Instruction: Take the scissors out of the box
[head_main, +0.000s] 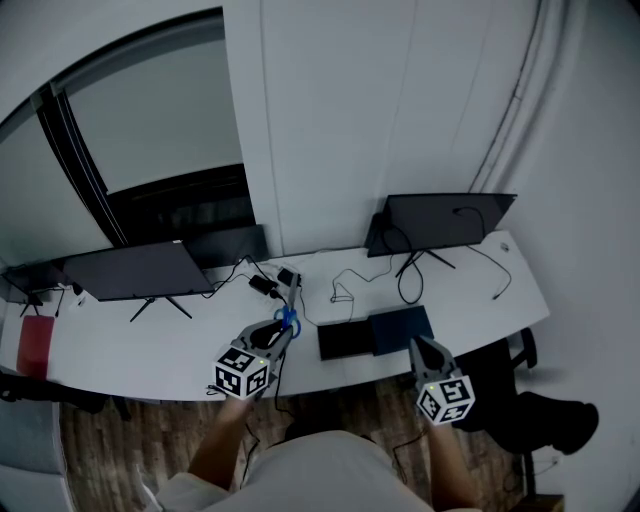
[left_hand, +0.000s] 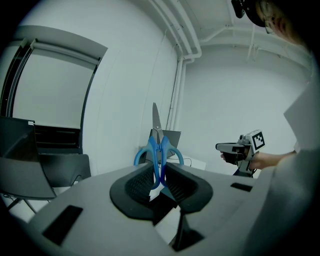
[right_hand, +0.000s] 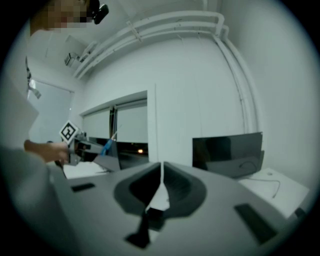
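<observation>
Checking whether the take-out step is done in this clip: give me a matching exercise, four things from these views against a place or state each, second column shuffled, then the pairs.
Things:
1. scissors
2. right gripper
3. box
4. red item

Places or states:
A. dark, lying on the table ahead of the person
B. far left in the head view
C. clamped in the left gripper, blades pointing up
D. shut and empty

Pairs: 1-C, 2-D, 3-A, 4-B

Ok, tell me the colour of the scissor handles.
Blue. The scissors show best in the left gripper view.
</observation>
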